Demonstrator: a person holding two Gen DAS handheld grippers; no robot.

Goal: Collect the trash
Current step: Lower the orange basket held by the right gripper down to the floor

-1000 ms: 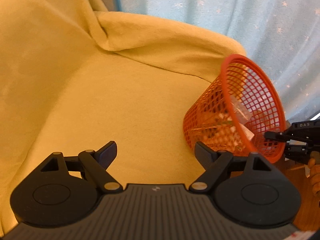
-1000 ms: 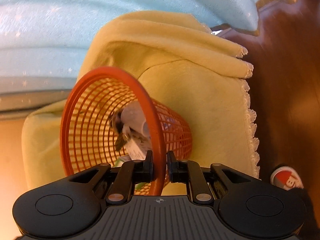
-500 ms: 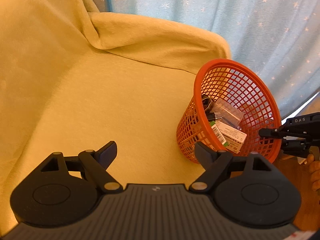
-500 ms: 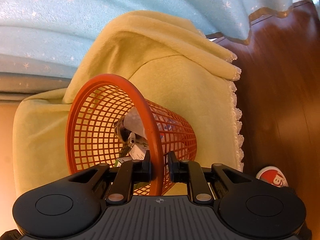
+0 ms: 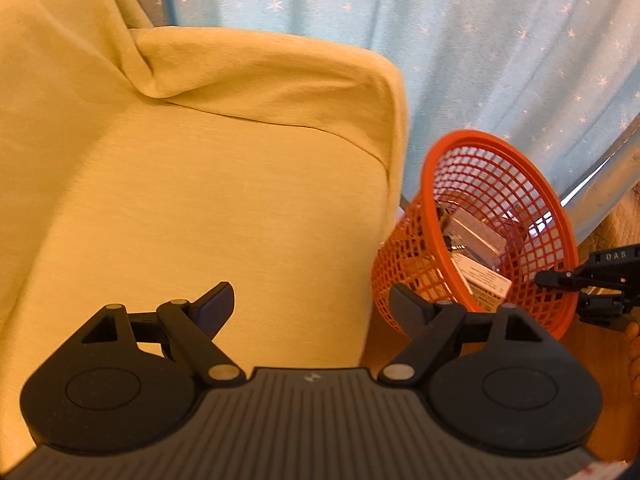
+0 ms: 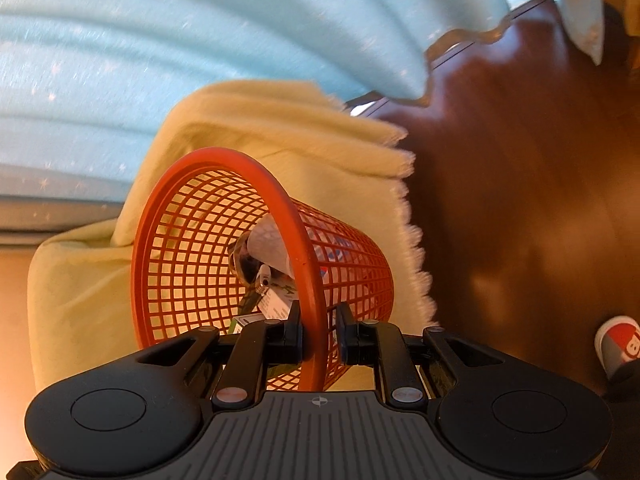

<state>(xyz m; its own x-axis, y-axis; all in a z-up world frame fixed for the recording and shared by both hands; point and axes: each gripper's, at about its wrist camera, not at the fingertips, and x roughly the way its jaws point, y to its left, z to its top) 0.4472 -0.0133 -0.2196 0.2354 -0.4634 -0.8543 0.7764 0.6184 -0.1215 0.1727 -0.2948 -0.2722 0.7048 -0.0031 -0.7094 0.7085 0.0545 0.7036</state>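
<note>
An orange mesh basket (image 5: pixel 516 184) hangs tilted just past the right end of the yellow-covered sofa (image 5: pixel 200 184), with a grey box (image 5: pixel 476 236) and a white labelled box (image 5: pixel 486 282) inside. My right gripper (image 5: pixel 560 292) holds its near rim. In the right wrist view the right gripper (image 6: pixel 318 332) is shut on the rim of the basket (image 6: pixel 192 264), one finger inside and one outside, and pale wrappers (image 6: pixel 268 246) lie in it. My left gripper (image 5: pixel 310 300) is open and holds nothing, over the seat's right part.
A pale blue star-print curtain (image 5: pixel 480 40) hangs behind the sofa and basket. Dark wooden floor (image 6: pixel 520 200) lies to the right, with a red and white object (image 6: pixel 618 344) on it. The sofa cover's fringed edge (image 6: pixel 416 256) runs beside the basket.
The basket has left the sofa seat, carried right past its end by my right gripper, and now stands more upright. The left gripper's view has swung right; it stays open.
</note>
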